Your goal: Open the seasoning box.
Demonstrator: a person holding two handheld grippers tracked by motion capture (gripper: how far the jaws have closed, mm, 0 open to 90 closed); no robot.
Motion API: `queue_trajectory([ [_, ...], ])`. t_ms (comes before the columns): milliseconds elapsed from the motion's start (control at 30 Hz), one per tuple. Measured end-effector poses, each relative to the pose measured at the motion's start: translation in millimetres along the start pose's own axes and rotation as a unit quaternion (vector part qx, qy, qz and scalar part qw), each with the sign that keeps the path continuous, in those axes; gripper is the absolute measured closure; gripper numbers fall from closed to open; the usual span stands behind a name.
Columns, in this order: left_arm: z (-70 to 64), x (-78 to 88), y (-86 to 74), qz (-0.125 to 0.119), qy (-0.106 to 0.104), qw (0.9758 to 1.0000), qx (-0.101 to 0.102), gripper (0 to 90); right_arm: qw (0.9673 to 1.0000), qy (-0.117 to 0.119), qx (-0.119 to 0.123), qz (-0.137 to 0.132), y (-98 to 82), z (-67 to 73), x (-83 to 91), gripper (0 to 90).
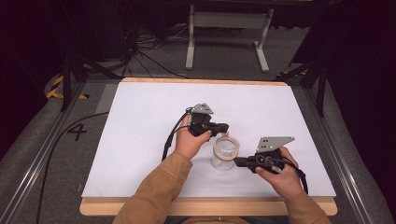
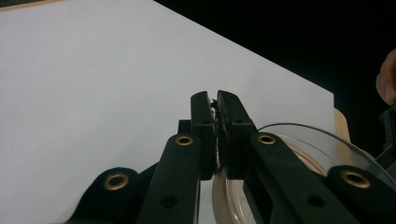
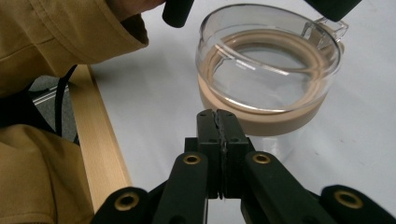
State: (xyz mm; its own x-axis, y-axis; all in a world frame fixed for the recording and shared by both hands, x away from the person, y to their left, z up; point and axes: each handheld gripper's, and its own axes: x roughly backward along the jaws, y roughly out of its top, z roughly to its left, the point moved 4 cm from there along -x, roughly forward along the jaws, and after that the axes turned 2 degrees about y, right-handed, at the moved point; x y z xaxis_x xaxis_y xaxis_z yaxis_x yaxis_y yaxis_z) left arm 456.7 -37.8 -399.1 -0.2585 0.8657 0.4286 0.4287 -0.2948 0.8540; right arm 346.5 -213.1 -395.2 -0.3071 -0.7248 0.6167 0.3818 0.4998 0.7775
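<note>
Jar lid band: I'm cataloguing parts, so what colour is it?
Beige, under the clear lid; the right gripper view shows it best.

White table top [image 1: 140, 130] on wooden board [image 1: 205, 206]; grey floor [image 1: 42, 140] marked "4" [image 1: 77, 131]; white stand [image 1: 228, 21] beyond far edge; black cables [image 1: 140, 51] at upper left

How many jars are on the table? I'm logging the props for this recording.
1. A single clear jar with a tan-rimmed lid stands near the table's front middle, between the left gripper and the right gripper.
</note>
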Motion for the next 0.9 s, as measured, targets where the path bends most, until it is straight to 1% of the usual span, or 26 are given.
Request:
queue_trajectory([
  [167,0.4,0.1,0.1,0.001,0.000,1.0000,0.000,86.2,1.0000,0.001,-0.001,-0.003,0.4,0.5,-1.5,90.0],
  [300,1.6,-0.4,-0.1,-0.002,-0.005,1.0000,0.005,86.3,1.0000,0.001,-0.002,-0.007,1.2,0.3,-2.1,90.0],
  [433,1.8,-0.7,-0.4,0.000,-0.005,0.9999,0.011,86.3,1.0000,0.000,-0.002,-0.010,1.3,0.4,-3.2,90.0],
  [500,2.5,-1.1,-0.4,-0.002,-0.005,1.0000,0.007,86.3,1.0000,0.001,-0.002,-0.009,1.4,0.5,-3.2,90.0],
  [567,2.9,-1.6,-0.7,0.000,-0.002,1.0000,0.008,86.3,0.9999,-0.001,-0.001,-0.014,2.1,0.4,-3.1,90.0],
  [600,2.9,-1.3,-1.0,0.003,0.001,0.9999,0.011,86.3,0.9999,-0.002,-0.002,-0.016,2.4,0.4,-3.0,90.0],
  [633,2.8,-2.1,-1.3,0.000,-0.001,0.9999,0.014,86.4,0.9998,-0.005,-0.002,-0.020,3.0,0.1,-2.7,90.0],
  [733,4.1,-1.6,-1.4,0.002,0.001,0.9999,0.010,86.4,0.9994,-0.010,-0.008,-0.033,5.2,-1.8,-1.4,90.0],
  [900,2.9,-0.4,-1.2,0.001,0.001,0.9999,0.012,85.8,0.9983,-0.017,-0.011,-0.055,8.3,-4.3,-2.2,90.0],
])
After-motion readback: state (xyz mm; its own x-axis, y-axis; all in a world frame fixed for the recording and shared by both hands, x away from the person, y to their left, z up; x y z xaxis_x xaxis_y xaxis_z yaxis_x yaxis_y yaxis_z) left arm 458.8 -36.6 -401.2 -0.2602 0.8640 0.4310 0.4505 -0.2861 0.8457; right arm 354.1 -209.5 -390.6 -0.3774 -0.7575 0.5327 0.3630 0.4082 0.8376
